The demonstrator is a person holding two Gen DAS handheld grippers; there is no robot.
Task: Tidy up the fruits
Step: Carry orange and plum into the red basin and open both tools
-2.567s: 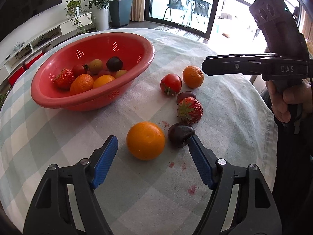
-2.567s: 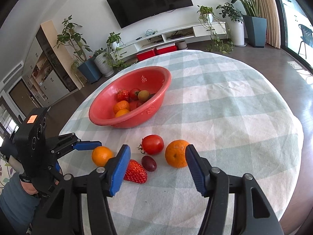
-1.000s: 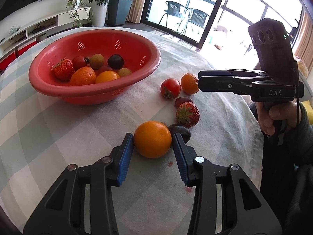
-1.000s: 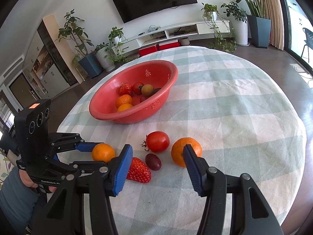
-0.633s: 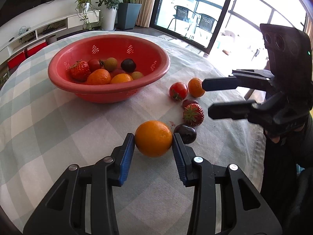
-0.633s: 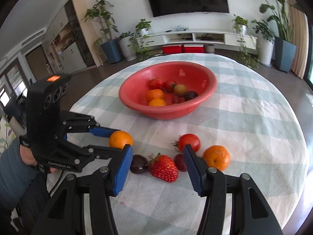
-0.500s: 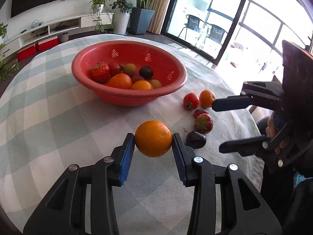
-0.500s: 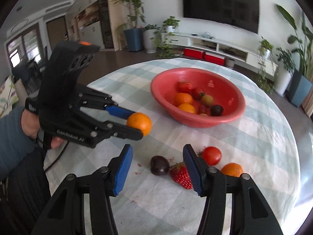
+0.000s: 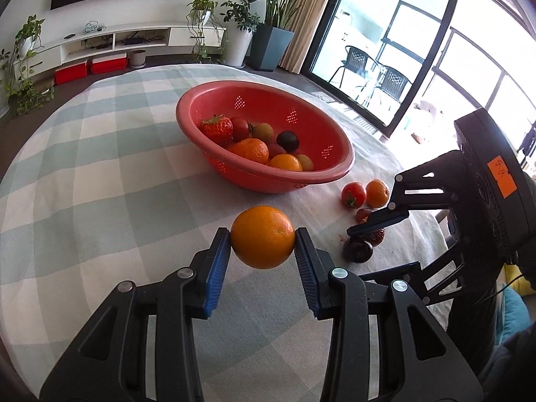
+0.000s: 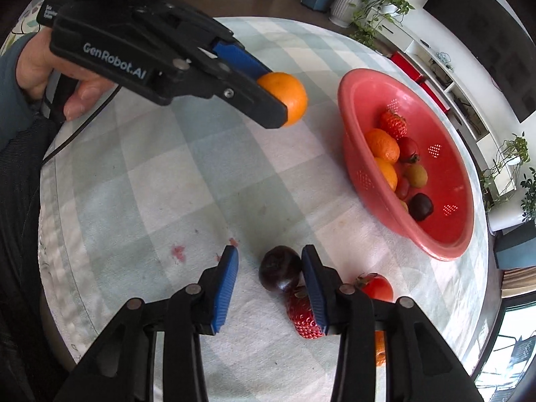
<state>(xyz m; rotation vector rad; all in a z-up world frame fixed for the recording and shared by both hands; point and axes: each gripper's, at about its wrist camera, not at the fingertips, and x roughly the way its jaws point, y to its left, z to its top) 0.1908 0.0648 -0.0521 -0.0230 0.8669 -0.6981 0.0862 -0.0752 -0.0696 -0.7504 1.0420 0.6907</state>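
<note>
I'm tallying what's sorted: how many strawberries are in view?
2. One strawberry lies in the red bowl; the other strawberry is on the table beside the dark plum. More may hide under the bowl's fruit.

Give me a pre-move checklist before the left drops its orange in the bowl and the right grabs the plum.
1. Left gripper clamped on the orange: ok, both pads press it.
2. Orange clear of the table: ok, lifted.
3. Room in the red bowl: ok, open space beside the fruit.
4. Dark plum between the right gripper fingers: ok; jaws closing, one pad still off it.
5. Strawberry clear of that grip: not ok, it lies against the plum, by one finger.
</note>
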